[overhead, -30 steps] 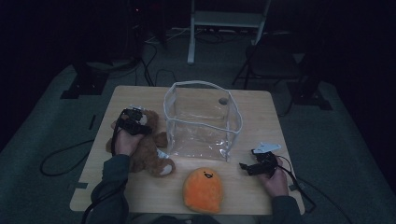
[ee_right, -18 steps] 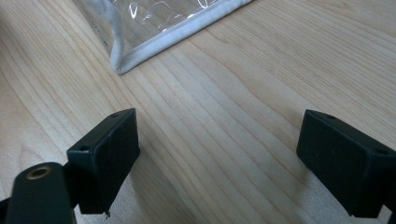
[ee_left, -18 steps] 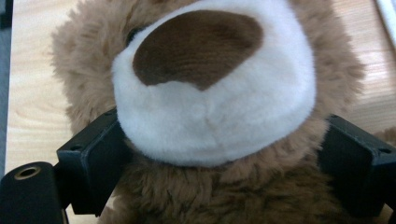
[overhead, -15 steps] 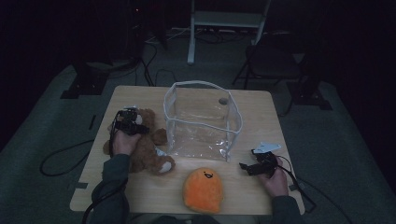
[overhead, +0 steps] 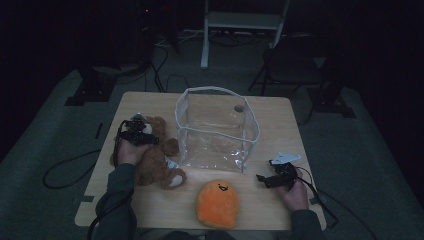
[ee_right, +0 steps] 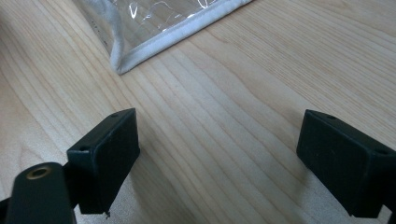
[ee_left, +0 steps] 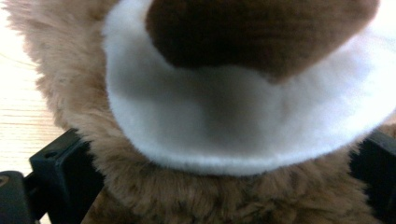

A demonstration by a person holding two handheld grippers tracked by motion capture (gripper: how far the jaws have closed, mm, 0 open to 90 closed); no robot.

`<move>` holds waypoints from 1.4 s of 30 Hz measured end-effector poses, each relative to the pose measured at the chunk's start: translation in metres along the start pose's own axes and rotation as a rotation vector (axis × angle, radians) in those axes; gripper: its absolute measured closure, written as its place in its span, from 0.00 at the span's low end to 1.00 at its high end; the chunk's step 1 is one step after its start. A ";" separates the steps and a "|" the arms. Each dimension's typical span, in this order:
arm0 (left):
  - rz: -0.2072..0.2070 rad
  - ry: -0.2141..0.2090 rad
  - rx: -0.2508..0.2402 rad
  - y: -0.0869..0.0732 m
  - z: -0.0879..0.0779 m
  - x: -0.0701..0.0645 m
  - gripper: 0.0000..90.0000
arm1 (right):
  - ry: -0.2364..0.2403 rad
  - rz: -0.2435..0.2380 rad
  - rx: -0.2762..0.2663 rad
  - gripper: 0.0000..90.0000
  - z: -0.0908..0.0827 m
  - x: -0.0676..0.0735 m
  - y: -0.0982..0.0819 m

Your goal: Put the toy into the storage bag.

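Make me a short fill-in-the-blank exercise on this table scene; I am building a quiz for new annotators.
1. The left hand-held gripper has its jaws around the head of the brown ____.
2. The clear bag has ____ trim along its edges.
3. The right hand-held gripper is open over bare ____.
4. The round plush at the near edge is ____.

Missing words: teddy bear; white; table; orange

Blk grippers w/ blocky jaws; left gripper (overhead: 136, 134), right gripper (overhead: 275, 176); dark sleeves, trailing cables.

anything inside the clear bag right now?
The clear zip bag looks empty: the wooden table shows through its walls. The teddy bear and orange plush lie outside. Its near-side floor is glare-blurred.
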State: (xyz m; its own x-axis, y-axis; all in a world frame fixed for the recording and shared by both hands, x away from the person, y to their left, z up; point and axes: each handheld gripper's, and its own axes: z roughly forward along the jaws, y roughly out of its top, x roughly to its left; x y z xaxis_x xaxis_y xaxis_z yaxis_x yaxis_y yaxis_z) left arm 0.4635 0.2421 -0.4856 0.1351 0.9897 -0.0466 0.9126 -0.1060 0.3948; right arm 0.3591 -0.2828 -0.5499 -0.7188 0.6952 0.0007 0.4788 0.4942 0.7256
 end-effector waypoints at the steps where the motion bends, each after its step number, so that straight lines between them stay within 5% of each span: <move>1: 0.003 -0.002 -0.004 0.000 0.000 0.000 0.06 | 0.000 0.000 0.000 0.14 0.000 0.000 0.000; 10: 0.094 -0.019 -0.093 -0.008 -0.013 -0.005 0.44 | 0.000 0.000 0.000 0.14 0.000 0.000 0.000; 13: 0.112 -0.071 -0.160 -0.014 -0.023 -0.001 0.51 | 0.000 0.000 0.000 0.14 0.000 0.000 0.000; 18: 0.147 -0.141 -0.249 -0.023 -0.034 0.005 0.53 | 0.000 0.000 0.000 0.14 0.000 0.000 0.000; 28: 0.186 -0.191 -0.455 -0.033 -0.057 0.014 0.54 | 0.000 0.000 0.000 0.14 0.000 0.000 0.000; 42: 0.264 -0.235 -0.597 -0.041 -0.073 0.013 0.53 | 0.000 0.001 0.000 0.14 0.000 0.000 0.000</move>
State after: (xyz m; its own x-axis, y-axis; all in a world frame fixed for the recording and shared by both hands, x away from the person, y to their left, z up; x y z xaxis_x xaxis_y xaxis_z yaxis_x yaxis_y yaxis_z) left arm 0.3998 0.2667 -0.4353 0.4647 0.8840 -0.0503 0.4782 -0.2028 0.8545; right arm 0.3590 -0.2828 -0.5498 -0.7183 0.6958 0.0008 0.4793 0.4940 0.7255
